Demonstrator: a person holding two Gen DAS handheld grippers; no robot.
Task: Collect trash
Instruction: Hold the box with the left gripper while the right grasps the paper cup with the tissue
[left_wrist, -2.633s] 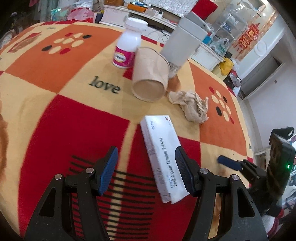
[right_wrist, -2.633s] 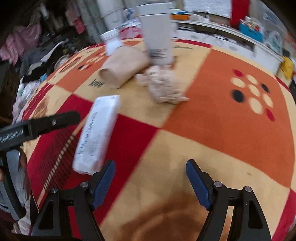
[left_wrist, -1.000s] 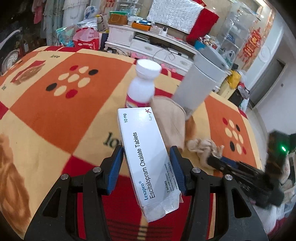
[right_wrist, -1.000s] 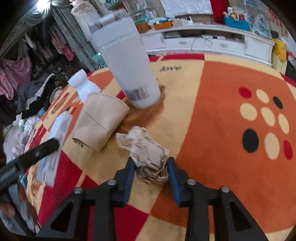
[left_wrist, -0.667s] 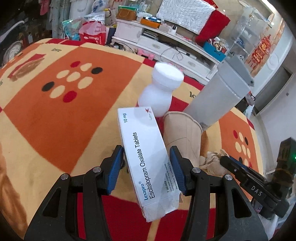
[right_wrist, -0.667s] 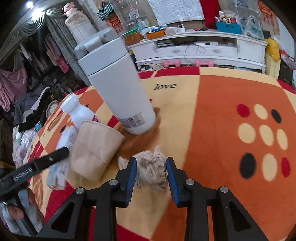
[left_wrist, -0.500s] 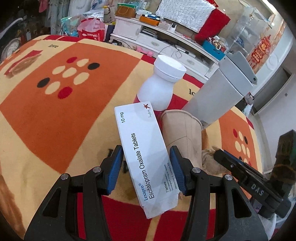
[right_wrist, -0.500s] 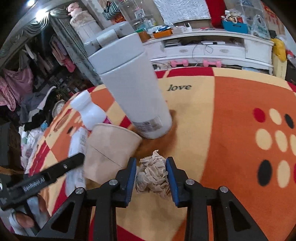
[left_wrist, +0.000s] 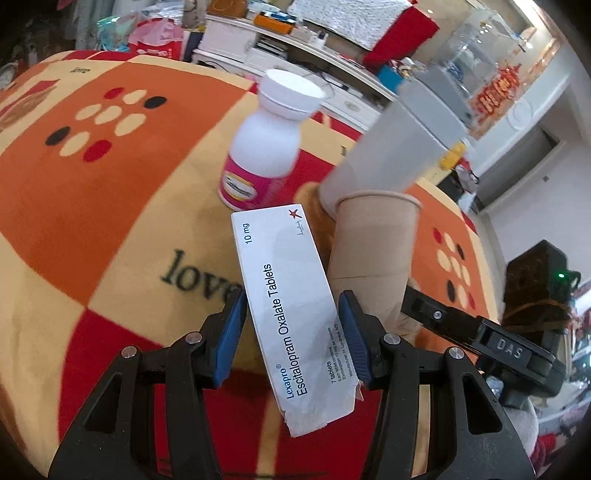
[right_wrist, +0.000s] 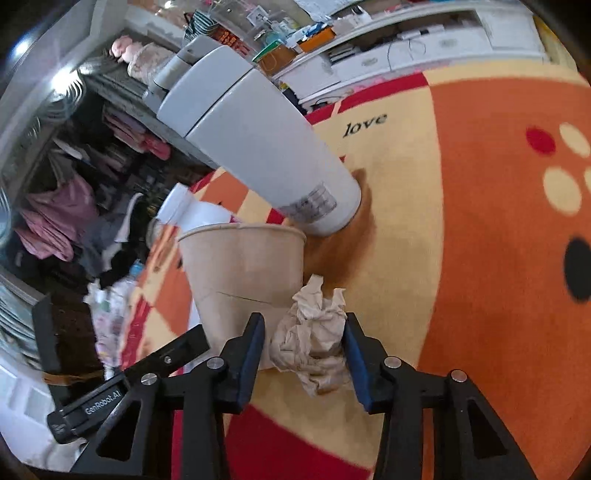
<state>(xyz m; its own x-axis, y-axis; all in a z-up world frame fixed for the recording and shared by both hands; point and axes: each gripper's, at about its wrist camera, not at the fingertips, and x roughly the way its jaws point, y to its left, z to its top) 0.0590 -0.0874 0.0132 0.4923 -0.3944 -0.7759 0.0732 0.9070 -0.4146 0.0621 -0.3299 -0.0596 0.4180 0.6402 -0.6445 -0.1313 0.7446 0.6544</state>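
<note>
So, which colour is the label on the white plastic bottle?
Pink label on the white plastic bottle; the left wrist view shows it best.

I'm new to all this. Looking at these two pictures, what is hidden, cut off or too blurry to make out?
- Inside of the paper cup: both views show only its outer wall.
- Bottle, right view: mostly hidden behind the cup; its label in the left view is too blurred to read.
- Tablet box, left view: its small print is unreadable.
- Underside of the crumpled paper: hidden by the right tool.
- Grey tumbler, left view: its base sits behind the cup.
</note>
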